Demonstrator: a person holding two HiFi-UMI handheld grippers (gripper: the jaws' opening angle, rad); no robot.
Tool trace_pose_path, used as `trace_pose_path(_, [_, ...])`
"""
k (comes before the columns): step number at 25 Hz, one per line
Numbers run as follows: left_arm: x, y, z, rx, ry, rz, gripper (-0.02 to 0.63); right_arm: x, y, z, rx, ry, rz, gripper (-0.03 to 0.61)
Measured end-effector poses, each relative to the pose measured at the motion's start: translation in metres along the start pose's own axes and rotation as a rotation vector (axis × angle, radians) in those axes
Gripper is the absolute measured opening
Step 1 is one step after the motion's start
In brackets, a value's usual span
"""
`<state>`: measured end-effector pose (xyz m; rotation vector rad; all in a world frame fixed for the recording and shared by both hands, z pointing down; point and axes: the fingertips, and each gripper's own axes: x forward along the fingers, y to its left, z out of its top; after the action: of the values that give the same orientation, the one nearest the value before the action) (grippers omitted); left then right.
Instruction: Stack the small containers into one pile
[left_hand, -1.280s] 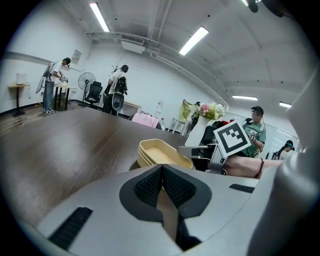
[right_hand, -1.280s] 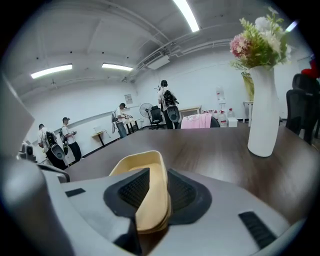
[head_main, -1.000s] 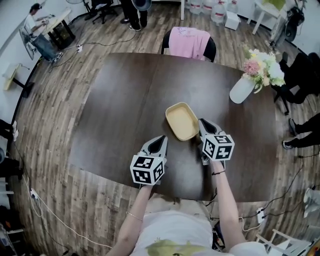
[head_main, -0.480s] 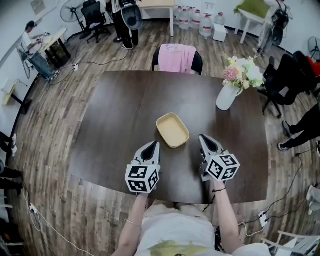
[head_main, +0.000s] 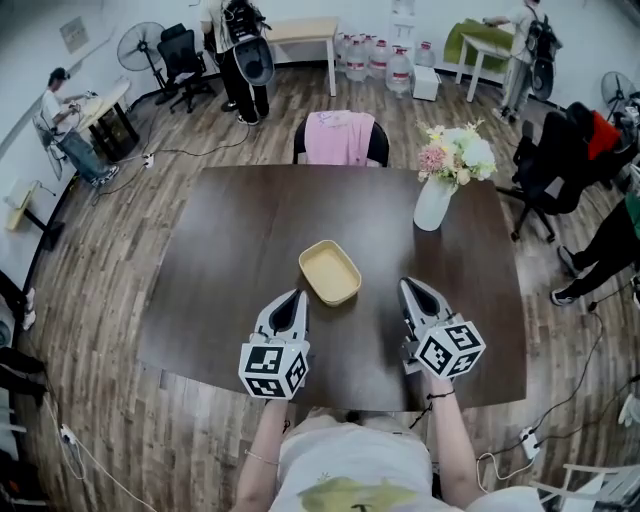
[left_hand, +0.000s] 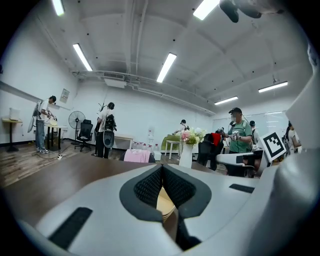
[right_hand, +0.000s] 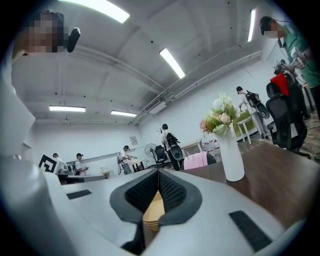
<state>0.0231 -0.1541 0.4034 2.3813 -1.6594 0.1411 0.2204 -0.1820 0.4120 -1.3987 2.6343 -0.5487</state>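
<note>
A pile of pale yellow small containers (head_main: 329, 271) sits nested near the middle of the dark brown table (head_main: 230, 240). Its layered rims show past the jaws in the left gripper view (left_hand: 165, 206) and in the right gripper view (right_hand: 152, 214). My left gripper (head_main: 291, 297) hovers just near-left of the pile, shut and empty. My right gripper (head_main: 408, 286) hovers to the pile's right, apart from it; its jaws have just been closing with nothing between them, and they now meet. Both grippers point roughly level, out over the table.
A white vase with flowers (head_main: 435, 202) stands at the table's far right. A chair draped with a pink cloth (head_main: 339, 138) is at the far edge. Black office chairs (head_main: 545, 170) and several people stand around the room.
The right gripper has drawn back from the pile's right rim and both grippers have risen toward me. The pile has stayed in place on the table.
</note>
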Motion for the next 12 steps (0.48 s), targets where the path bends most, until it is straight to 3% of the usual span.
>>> trace_pose_path(12, [-0.013, -0.001, 0.022, 0.029, -0.069, 0.058, 0.025, -0.019, -0.009, 0.035, -0.068, -0.072, -0.009, 0.021])
